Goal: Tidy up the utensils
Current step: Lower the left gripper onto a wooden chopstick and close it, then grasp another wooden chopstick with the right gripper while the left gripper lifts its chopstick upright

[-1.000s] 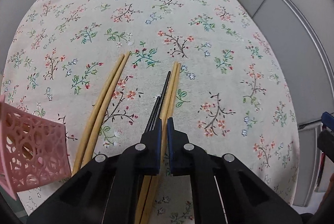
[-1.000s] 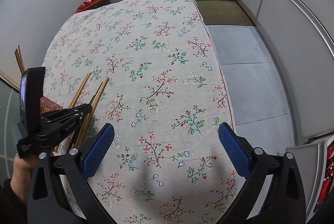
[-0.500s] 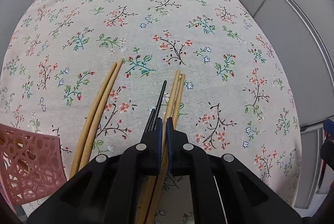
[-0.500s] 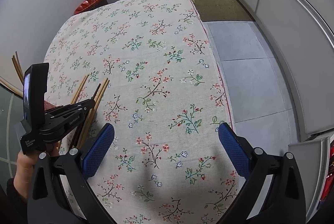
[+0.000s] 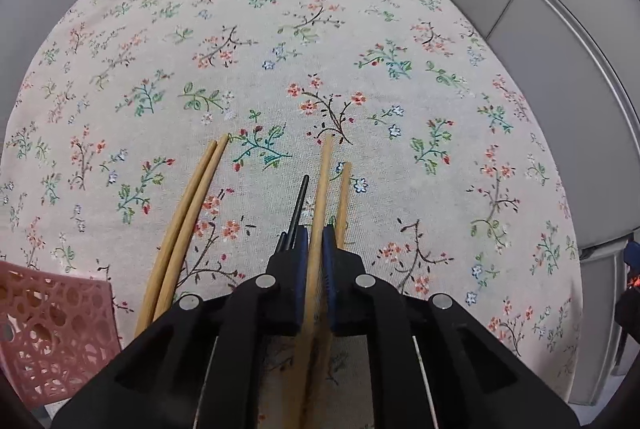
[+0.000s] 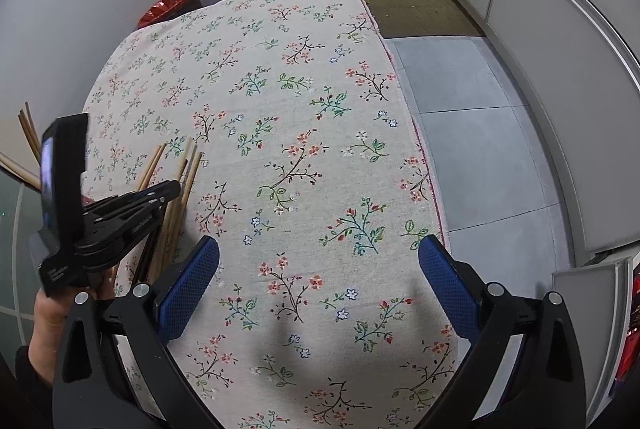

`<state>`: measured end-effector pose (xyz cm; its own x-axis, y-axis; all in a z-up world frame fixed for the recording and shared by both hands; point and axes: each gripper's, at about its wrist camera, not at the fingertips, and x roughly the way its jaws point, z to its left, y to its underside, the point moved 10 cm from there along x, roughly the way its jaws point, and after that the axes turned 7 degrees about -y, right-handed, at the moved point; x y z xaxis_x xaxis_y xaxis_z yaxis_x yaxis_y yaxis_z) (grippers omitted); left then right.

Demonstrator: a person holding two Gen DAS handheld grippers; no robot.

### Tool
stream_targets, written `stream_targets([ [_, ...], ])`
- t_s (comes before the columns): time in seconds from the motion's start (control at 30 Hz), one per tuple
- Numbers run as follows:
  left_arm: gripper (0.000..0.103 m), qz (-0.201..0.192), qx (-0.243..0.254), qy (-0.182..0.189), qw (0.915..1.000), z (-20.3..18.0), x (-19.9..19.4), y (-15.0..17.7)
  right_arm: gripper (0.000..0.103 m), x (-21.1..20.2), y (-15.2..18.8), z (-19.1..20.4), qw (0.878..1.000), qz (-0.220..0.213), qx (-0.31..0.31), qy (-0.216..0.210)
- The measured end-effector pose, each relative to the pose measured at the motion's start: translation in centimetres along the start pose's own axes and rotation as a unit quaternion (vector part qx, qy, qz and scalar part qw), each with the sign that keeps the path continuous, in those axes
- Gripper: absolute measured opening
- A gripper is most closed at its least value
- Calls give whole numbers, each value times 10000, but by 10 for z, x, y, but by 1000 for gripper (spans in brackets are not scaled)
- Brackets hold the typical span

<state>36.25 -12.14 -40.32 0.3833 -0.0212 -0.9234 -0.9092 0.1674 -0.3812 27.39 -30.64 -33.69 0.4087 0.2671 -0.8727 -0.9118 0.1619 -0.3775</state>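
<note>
We see the left gripper (image 5: 315, 243) clamping a round bamboo chopstick (image 5: 323, 181) over the floral woven tablecloth (image 5: 360, 69), slim black chopsticks (image 5: 298, 207) alongside, pink perforated basket (image 5: 52, 325) lower left, right gripper (image 6: 318, 269) spread wide, empty

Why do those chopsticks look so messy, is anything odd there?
Somewhat. The wooden pair lies neatly side by side, but the others are uneven: one wooden chopstick sits between the left hand-held gripper pads, its partner lies shorter beside it, and black ones are mixed in. Nothing looks broken.
</note>
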Motion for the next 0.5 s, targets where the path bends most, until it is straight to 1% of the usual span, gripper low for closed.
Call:
stream_targets([
  [0.17,7,-232,26,107,9997,7,-37,5,96,5,0,8,10000,33,66,-64],
  [0.33,7,-516,181,129,9984,16,-80,23,96,16,1,27,9997,114,74,-190],
  [0.43,7,-726,193,125,9971,26,-108,34,95,27,2,42,9994,194,53,-281],
  [0.5,7,-887,179,132,9958,34,-126,40,91,35,3,53,9992,246,-5,-304],
])
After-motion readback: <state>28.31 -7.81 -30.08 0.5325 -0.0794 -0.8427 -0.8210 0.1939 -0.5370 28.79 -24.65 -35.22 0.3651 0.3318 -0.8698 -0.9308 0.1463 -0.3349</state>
